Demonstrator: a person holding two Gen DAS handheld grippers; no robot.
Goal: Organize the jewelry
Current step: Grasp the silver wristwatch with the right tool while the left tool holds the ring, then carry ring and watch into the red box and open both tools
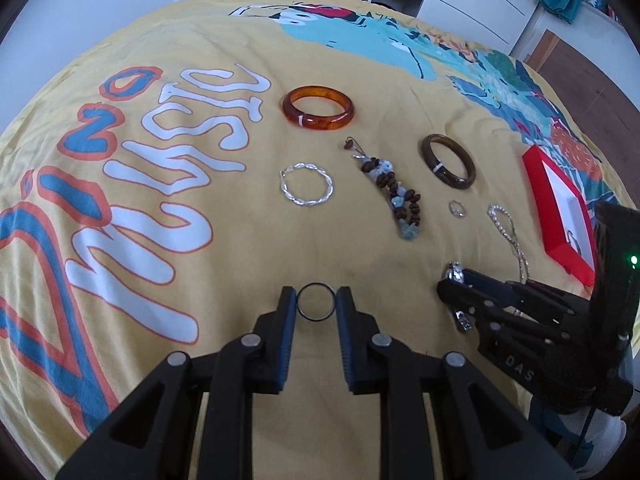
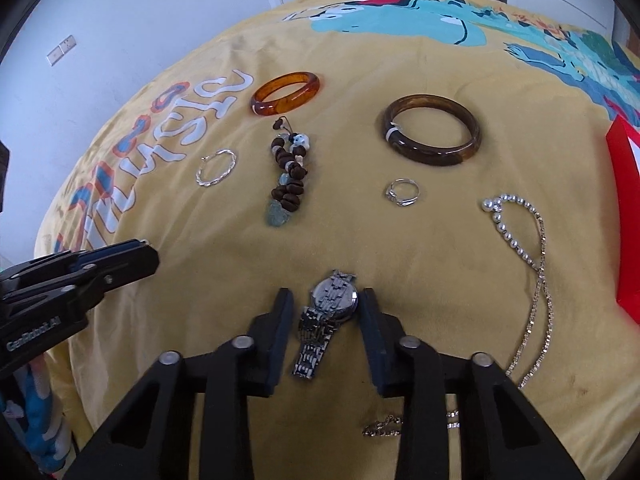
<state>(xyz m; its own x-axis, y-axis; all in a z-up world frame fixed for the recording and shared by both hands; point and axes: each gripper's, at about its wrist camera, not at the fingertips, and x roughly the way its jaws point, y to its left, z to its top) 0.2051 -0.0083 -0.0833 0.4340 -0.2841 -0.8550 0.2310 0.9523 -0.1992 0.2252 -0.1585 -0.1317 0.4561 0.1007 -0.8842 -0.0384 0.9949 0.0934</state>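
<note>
My left gripper is shut on a thin black ring, its fingertips touching both sides of the ring. My right gripper is open around a silver watch lying on the yellow cloth; the watch also shows in the left wrist view. On the cloth lie an amber bangle, a dark brown bangle, a twisted silver bracelet, a brown bead bracelet, a small silver ring and a pearl chain necklace.
A red jewelry box with a white lining stands at the right edge of the cloth. A small chain lies under my right gripper. White cabinets and a closet stand behind the bed.
</note>
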